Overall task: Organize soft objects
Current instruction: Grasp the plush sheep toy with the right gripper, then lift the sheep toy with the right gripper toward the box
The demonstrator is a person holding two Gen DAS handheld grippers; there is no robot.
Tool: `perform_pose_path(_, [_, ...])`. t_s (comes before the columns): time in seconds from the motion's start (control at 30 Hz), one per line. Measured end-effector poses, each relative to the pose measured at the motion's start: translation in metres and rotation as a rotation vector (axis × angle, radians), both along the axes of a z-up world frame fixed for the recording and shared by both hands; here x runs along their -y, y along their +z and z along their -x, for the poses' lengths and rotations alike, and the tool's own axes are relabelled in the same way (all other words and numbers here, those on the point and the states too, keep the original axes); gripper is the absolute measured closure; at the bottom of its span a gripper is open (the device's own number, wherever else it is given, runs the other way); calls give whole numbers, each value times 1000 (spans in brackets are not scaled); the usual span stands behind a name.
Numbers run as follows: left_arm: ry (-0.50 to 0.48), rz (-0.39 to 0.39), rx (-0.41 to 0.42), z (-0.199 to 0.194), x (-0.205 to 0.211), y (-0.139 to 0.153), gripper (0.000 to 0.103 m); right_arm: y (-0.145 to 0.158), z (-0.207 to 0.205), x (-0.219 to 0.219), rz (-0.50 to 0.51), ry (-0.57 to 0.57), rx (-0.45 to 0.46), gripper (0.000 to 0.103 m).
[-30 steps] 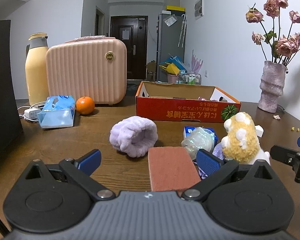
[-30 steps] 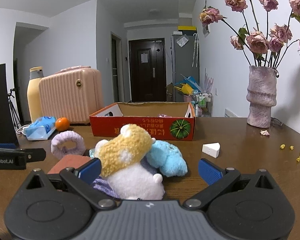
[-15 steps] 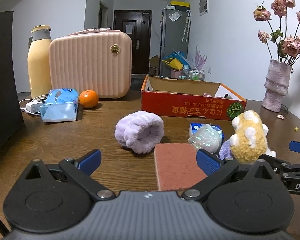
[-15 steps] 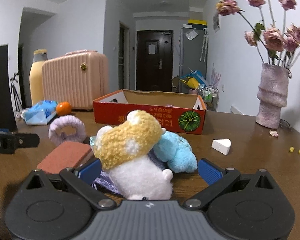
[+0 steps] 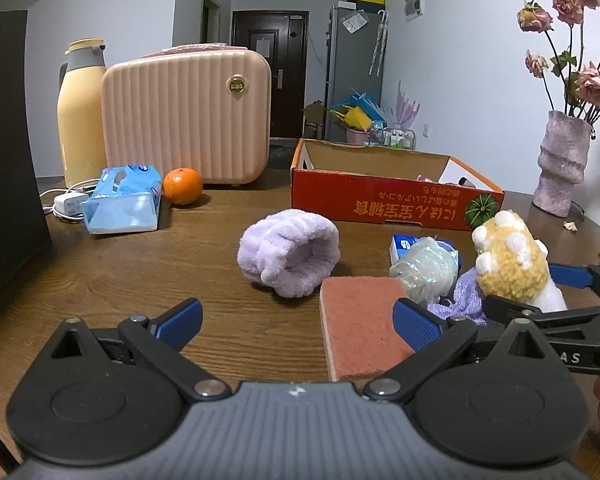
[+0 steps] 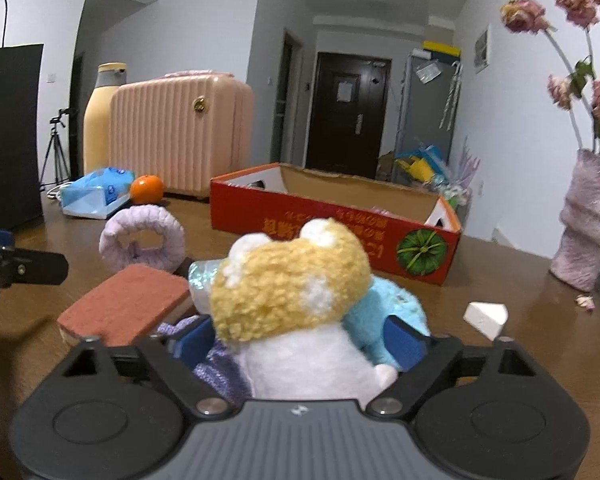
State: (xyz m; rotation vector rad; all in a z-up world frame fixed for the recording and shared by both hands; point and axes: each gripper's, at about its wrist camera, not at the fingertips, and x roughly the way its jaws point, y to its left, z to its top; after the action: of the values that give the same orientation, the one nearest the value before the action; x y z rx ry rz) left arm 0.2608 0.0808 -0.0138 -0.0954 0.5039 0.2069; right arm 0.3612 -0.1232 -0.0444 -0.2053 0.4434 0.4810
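Observation:
A yellow-and-white plush toy point(image 6: 292, 280) stands on the wooden table between the fingers of my right gripper point(image 6: 300, 340). Its jaws are closing, and the blue pads sit close beside the toy's white body without clearly pressing it. A light blue plush point(image 6: 384, 312) and a purple cloth point(image 6: 216, 364) crowd against the toy. My left gripper point(image 5: 298, 320) is open, low over the table, with a red-brown sponge point(image 5: 360, 324) lying by its right finger. A lilac fluffy band point(image 5: 288, 252) sits just beyond. The red cardboard box point(image 5: 380, 200) stands open behind.
A pink ribbed case point(image 5: 188, 112), a yellow flask point(image 5: 82, 112), a tissue pack point(image 5: 122, 200) and an orange point(image 5: 183, 186) fill the back left. A black panel point(image 5: 4, 160) blocks the left. A vase of dried roses point(image 6: 588, 220) and a white wedge point(image 6: 486, 316) are on the right.
My right gripper has come forward and down onto the plush toy, rolled a little, and its jaws have narrowed around it. The left gripper has barely moved.

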Motion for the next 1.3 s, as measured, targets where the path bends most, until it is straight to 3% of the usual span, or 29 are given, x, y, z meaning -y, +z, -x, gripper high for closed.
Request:
perform_pose_path(0.1, [-1, -2, -9, -2, 1, -2, 0, -2, 0, -1, 0, 26, -26, 37])
perform_pose_path(0.43, [-3, -2, -12, -2, 2, -3, 0, 0, 13, 1, -5, 28, 2, 49])
perform_pose_path(0.87, [6, -3, -10, -3, 2, -4, 0, 20, 29, 24, -103, -54, 109, 50])
perform_pose_path(1.3, [-9, -31, -26, -10, 12, -12, 0, 28, 24, 45, -139, -126, 129, 50])
